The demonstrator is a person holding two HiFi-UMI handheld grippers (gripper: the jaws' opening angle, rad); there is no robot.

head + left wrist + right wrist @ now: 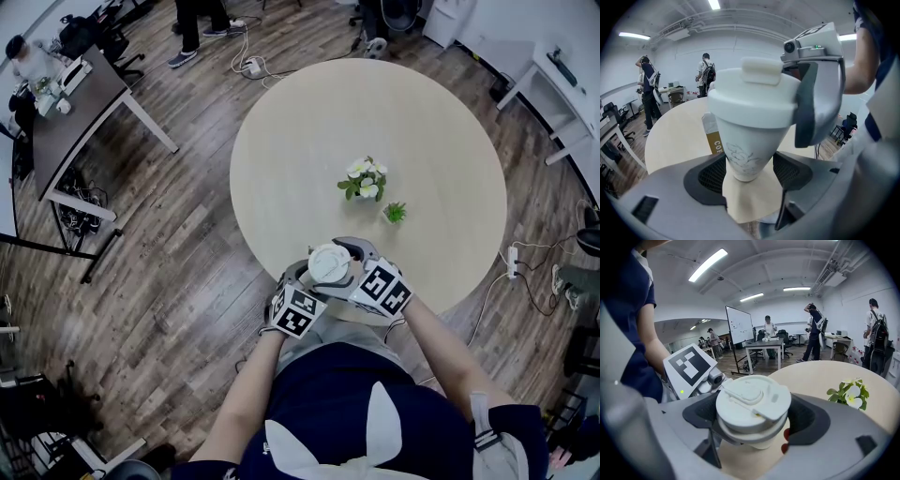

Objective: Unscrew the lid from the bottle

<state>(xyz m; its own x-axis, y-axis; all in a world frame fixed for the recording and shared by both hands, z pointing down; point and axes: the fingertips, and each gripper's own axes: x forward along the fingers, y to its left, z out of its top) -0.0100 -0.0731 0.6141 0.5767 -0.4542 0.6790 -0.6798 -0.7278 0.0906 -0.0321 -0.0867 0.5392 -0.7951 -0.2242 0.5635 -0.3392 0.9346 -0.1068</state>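
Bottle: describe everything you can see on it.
The bottle is a white, tapered, cup-like vessel that looks like plastic, with a faint line drawing on its wall. Its white lid, which has a raised flip tab, is still on. It is upright over the near edge of the round table, apparently lifted off it. The left claw clamps its narrow lower body; the right claw grips the lid.

From above, lid [330, 263] hides body of bottle [743, 152]; packet [712, 133] behind it half covered, print cut short.
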